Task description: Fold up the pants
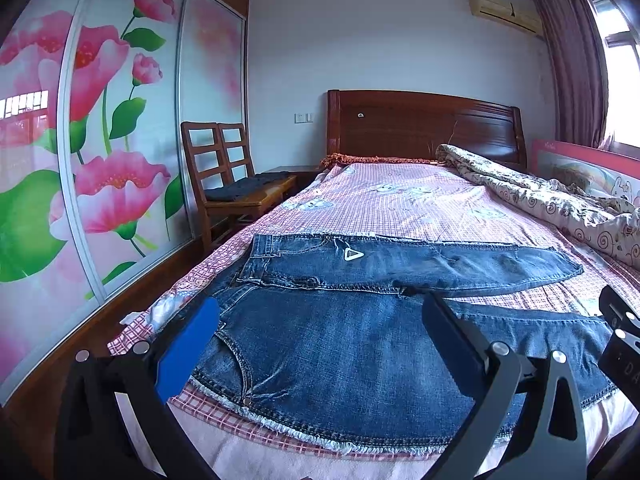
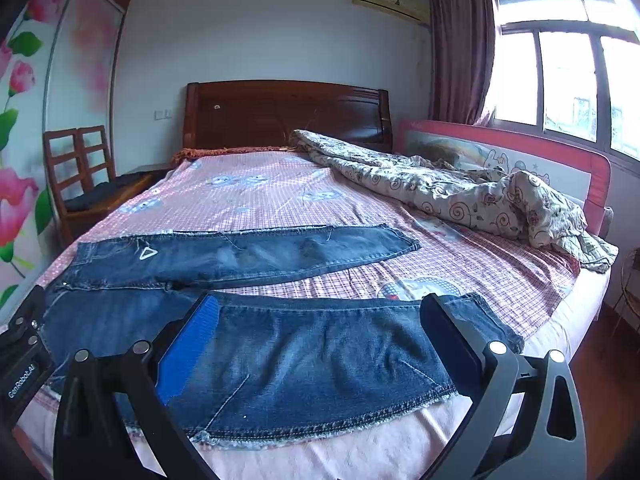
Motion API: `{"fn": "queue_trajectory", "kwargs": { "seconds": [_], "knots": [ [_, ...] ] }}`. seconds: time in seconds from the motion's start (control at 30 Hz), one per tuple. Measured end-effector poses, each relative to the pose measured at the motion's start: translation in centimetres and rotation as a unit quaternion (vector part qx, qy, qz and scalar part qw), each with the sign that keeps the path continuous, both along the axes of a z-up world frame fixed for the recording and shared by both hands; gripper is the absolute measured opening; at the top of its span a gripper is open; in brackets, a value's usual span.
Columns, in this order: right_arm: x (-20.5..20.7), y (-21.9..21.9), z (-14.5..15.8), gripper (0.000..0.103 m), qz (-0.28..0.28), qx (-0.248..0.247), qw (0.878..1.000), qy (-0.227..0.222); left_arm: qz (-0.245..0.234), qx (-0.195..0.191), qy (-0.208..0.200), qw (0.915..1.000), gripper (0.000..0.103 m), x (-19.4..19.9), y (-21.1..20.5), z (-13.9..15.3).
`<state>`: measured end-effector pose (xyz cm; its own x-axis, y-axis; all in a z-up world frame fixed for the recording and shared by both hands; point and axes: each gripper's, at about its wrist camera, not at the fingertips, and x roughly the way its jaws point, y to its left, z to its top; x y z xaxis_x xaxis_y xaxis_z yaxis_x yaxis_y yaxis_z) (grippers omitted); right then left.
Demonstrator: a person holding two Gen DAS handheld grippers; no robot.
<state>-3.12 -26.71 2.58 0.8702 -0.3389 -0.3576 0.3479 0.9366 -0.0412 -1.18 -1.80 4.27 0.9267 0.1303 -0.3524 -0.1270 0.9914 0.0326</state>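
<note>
Blue denim pants (image 1: 340,344) lie spread flat across the near end of the bed, waist to the left, legs running right; they also show in the right wrist view (image 2: 312,352). The far leg (image 2: 248,256) lies flat with a white triangle patch; the near leg (image 2: 472,316) ends at a cuff on the right. My left gripper (image 1: 320,320) is open and empty, hovering over the waist and hip. My right gripper (image 2: 320,316) is open and empty, hovering over the near leg. The right gripper's body shows at the left view's right edge (image 1: 620,332).
The bed (image 2: 280,196) has a pink checked sheet and a wooden headboard (image 2: 288,112). A crumpled patterned quilt (image 2: 460,196) lies along the right side by a pink bed rail (image 2: 560,160). A wooden chair (image 1: 236,184) and a flowered wardrobe (image 1: 100,140) stand left.
</note>
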Motion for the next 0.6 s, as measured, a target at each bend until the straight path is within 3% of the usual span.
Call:
{"fn": "queue_trajectory", "kwargs": {
  "seconds": [0.6],
  "knots": [
    [0.21, -0.06, -0.04, 0.100, 0.002, 0.005, 1.000, 0.007, 0.005, -0.010, 0.033, 0.9994, 0.101, 0.70, 0.04, -0.79]
  ]
}}
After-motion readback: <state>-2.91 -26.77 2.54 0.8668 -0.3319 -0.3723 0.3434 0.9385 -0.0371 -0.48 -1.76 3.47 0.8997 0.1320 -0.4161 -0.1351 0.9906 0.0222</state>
